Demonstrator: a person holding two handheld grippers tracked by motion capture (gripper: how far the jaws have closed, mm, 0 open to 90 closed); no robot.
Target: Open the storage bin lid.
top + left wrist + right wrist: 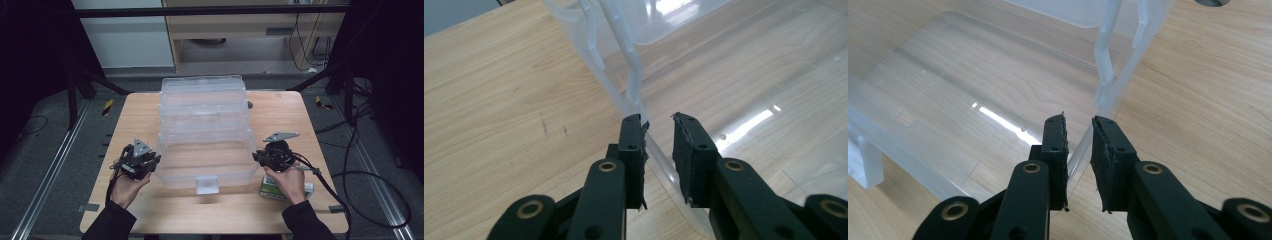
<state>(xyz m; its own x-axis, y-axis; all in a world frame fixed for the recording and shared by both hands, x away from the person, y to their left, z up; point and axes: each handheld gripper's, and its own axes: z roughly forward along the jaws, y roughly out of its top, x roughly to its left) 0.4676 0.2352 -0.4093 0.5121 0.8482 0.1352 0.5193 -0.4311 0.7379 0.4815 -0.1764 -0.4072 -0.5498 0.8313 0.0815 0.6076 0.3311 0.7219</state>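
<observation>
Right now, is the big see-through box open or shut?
Open. The clear plastic box has its lid tipped up behind it, and the wooden table shows through its bare bottom. Each tool straddles a side wall.

Both tongs [150,161] [259,159] slightly parted, facing inward

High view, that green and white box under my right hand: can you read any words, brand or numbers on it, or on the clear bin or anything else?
Green and white box: has print, but it is too small and blurred to read.
Clear plastic bin: no text or label to be seen in either gripper view or the high view.
Table: no text.
No readable words anywhere.
</observation>
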